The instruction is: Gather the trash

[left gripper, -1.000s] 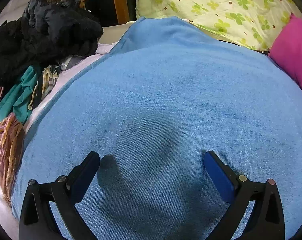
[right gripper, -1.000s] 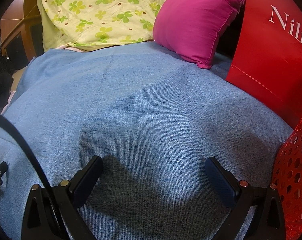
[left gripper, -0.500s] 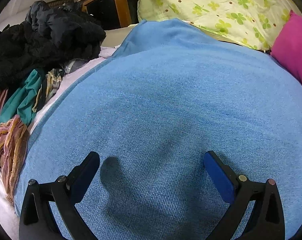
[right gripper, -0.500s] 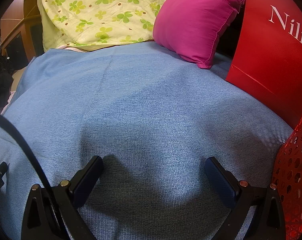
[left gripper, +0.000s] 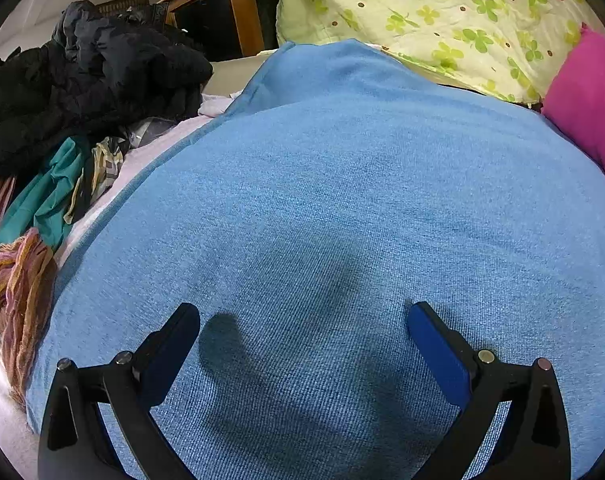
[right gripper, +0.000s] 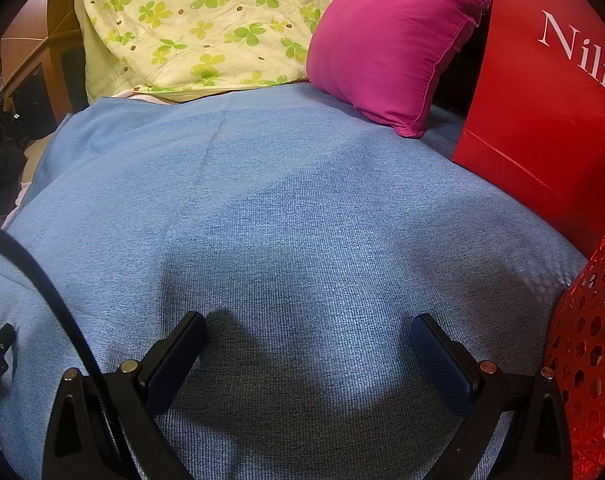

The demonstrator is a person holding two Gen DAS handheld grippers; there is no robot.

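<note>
From the left wrist view, the left tool (left gripper: pixel 302 316) is hanging over a blue blanket (left gripper: pixel 342 208), its two blue-padded fingers (left gripper: pixel 438 348) standing wide apart with only cloth showing between them. The fingers are casting a dark shadow onto the blanket just ahead of the left one. A heap of black clothes (left gripper: pixel 90 88) is lying to the left of the blanket, with a teal cloth (left gripper: pixel 46 200) and a striped scarf (left gripper: pixel 14 292) trailing down below it. A wooden cabinet (left gripper: pixel 222 8) is standing behind the heap. A clover-print quilt (left gripper: pixel 442 20) is lying along the far edge of the blanket, and a pink pillow (left gripper: pixel 590 104) is sitting at the right. No piece of trash is showing in this view.

From the right wrist view, the right tool (right gripper: pixel 306 332) is likewise hanging over the blanket (right gripper: pixel 302 200) with its fingers (right gripper: pixel 442 364) spread wide and gripping nothing. The quilt (right gripper: pixel 202 24) is lying at the far end, and the pillow (right gripper: pixel 390 40) is resting on the blanket's far right corner. A red bag (right gripper: pixel 542 100) with white lettering is standing just right of the pillow. A red basket (right gripper: pixel 590 352) with hexagonal holes is sitting at the right edge, with pale bits visible through the holes; I cannot tell what they are. A black cable (right gripper: pixel 42 284) is crossing the left side.
</note>
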